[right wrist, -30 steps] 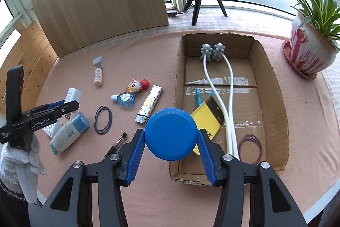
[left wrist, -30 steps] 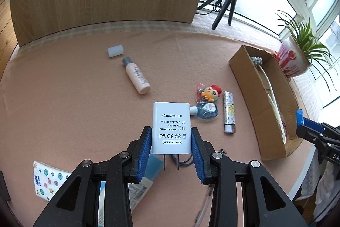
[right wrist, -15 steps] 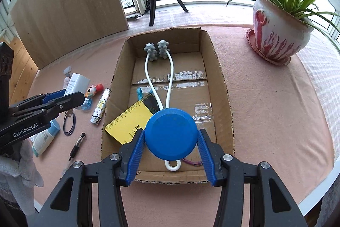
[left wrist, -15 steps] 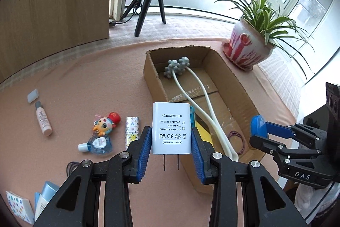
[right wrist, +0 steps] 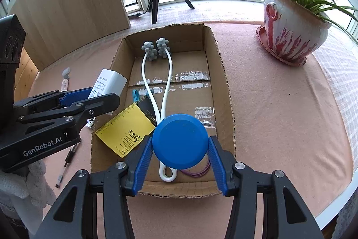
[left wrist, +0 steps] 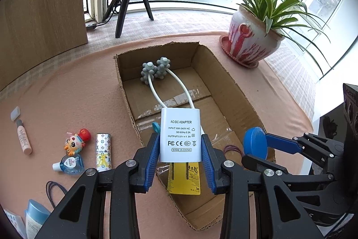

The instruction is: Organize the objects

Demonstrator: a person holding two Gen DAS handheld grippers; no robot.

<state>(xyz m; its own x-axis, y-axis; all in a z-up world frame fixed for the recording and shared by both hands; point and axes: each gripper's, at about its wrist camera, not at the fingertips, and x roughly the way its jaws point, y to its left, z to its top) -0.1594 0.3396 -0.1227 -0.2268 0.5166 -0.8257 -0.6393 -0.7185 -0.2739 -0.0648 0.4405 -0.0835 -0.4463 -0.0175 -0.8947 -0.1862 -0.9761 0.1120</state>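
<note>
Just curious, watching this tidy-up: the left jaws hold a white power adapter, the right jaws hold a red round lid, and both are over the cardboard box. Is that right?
Nearly. The round lid in the right gripper is blue, not red, as the right wrist view shows. The rest stands: the left gripper holds the white power adapter, and both hang over the cardboard box.

Blue-capped tube (left wrist: 33, 216) cut off at frame edge; ruler (left wrist: 185, 178) partly behind adapter (left wrist: 180, 134).

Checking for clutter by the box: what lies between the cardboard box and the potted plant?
Nothing: bare pink tablecloth between cardboard box and potted plant, clearest in the right wrist view.
</note>
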